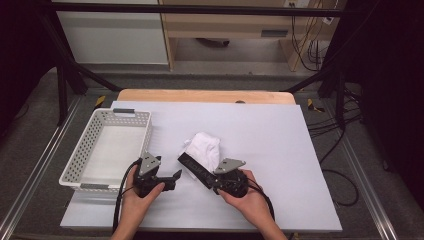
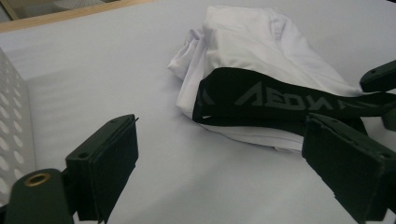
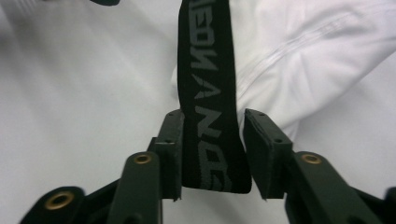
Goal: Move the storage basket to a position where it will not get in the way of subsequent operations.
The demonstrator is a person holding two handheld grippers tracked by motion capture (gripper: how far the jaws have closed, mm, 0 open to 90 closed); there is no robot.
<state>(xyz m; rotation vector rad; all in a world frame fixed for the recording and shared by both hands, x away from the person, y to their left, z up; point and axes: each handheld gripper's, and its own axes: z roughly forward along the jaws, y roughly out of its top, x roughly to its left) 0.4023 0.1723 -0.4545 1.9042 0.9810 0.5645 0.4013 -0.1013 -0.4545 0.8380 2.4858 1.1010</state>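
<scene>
Right gripper astride black waistband, white garment

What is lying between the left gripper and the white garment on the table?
Nothing: in the left gripper view, bare white table separates the left gripper from the garment.

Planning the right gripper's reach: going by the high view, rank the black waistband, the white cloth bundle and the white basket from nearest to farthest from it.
From the right gripper:
1. Black waistband, between its jaws, just to its left.
2. White cloth bundle, just beyond the band, toward the table's far side.
3. White basket, far left, past the left gripper.
</scene>
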